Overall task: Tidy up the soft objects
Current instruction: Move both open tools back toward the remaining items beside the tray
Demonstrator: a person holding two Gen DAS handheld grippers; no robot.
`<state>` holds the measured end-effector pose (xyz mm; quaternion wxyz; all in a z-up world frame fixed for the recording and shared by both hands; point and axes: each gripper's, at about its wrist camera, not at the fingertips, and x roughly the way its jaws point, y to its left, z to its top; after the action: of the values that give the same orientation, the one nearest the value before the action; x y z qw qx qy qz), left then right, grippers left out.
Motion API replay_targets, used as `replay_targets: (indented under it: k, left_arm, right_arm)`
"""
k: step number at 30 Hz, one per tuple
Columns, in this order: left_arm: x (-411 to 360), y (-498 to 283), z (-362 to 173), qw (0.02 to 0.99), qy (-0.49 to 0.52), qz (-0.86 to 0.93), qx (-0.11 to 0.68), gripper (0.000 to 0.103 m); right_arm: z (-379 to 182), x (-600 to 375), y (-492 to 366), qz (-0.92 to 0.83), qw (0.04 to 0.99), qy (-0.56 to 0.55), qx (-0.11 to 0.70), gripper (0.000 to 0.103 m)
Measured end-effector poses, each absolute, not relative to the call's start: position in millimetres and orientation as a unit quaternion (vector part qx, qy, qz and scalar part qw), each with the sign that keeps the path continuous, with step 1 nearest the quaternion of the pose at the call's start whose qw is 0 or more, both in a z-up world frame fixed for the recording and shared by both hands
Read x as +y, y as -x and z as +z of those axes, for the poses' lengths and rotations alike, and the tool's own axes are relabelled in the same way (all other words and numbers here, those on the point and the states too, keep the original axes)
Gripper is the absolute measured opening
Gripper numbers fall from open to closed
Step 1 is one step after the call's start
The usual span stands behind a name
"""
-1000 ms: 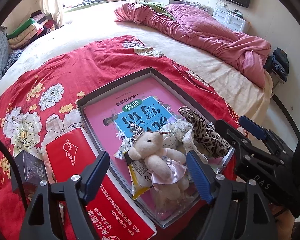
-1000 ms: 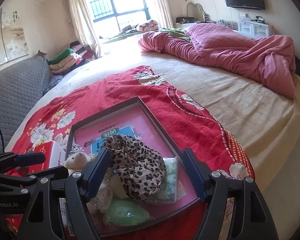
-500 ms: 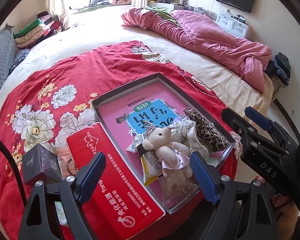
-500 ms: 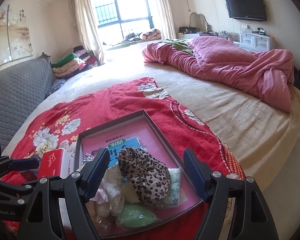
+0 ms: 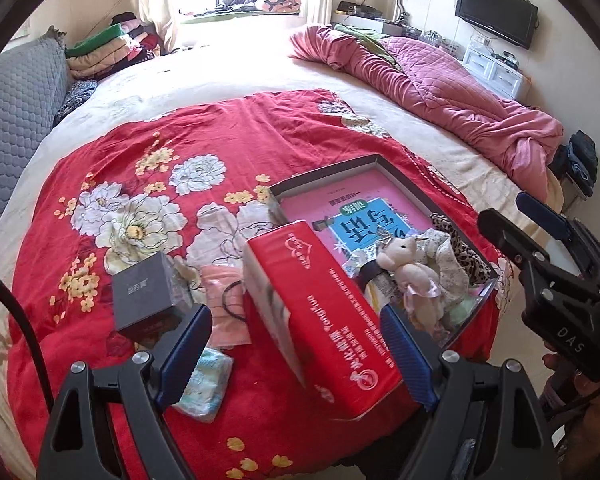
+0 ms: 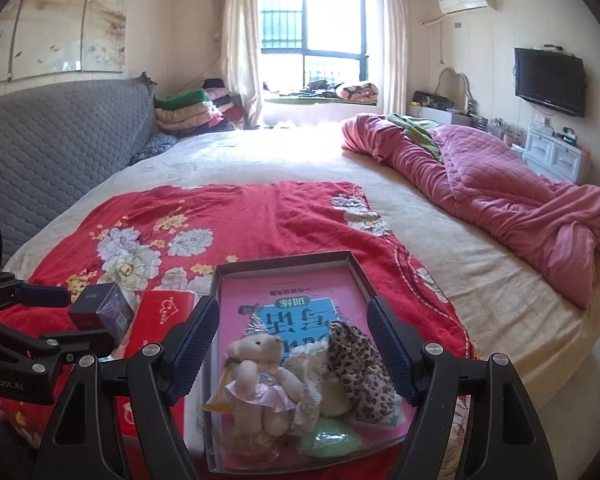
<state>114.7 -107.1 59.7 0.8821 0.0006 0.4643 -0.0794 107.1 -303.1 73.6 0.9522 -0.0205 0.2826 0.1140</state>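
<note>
Plush bear (image 6: 260, 376) in a pink skirt sits at the near end of the shallow dark tray (image 6: 284, 261), leaning against a leopard-print cloth (image 6: 360, 364) and a white lace-edged piece (image 6: 306, 360) just beside it. A pale green soft lump (image 6: 332, 440) lies at the tray's near edge, below the cloth. Under these things, flat on the tray's floor, is a pink book with a blue panel (image 6: 296, 312).

Left of the tray, touching its long side, stands a red tissue pack (image 5: 320, 320). Further left of the tray lie a pink pouch (image 5: 224, 308), a dark grey box (image 5: 148, 294) and a small pale blue-white packet (image 5: 202, 384), all on the red floral blanket (image 5: 140, 160) that carries the tray. The blanket is spread over a cream bed (image 6: 260, 152), with a pink quilt (image 6: 500, 192) bunched well beyond the tray to the right.

Left tool (image 5: 296, 356) hangs over the tissue pack with its blue pads wide apart, having just been opening, and nothing is pinched between them. Right tool (image 6: 292, 352) hovers above the tray's near end, fingers spread wide on either side of the bear and cloth, pressing on neither.
</note>
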Motion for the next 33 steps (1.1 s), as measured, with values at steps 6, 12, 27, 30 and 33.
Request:
replay_targets:
  k: [6,12,27,30,33]
  left_arm:
    - [-68.6,-102.8,48.1,0.876,0.01,-0.056,0.478,0.085]
    - [-38.2,-94.2,27.8,0.866,0.019,-0.038,0.498,0.085]
    - [-13.0,-101.7,-49.7,0.837,0.049,-0.045,0.544,0.085]
    - [-12.3,-105.6,-60.0,0.832,0.052,-0.048,0.55,0.085]
    - [-10.3,-109.3,-67.7,0.83,0.061,-0.053,0.552,0.085]
  right_arm:
    - [83.7,-268.9,-99.5,0.157,0.947,0.031,0.28,0.077]
    - [85.3,-231.4,-88.9,0.192,0.939,0.069,0.277,0.077]
    - [51.6,-162.0,-85.1,0.271,0.893,0.165,0.32,0.078]
    - [46.0,-153.6,-93.3,0.288,0.88,0.189,0.327,0.078]
    - [42.6,-140.2,-108.0,0.315,0.857,0.226,0.34,0.078]
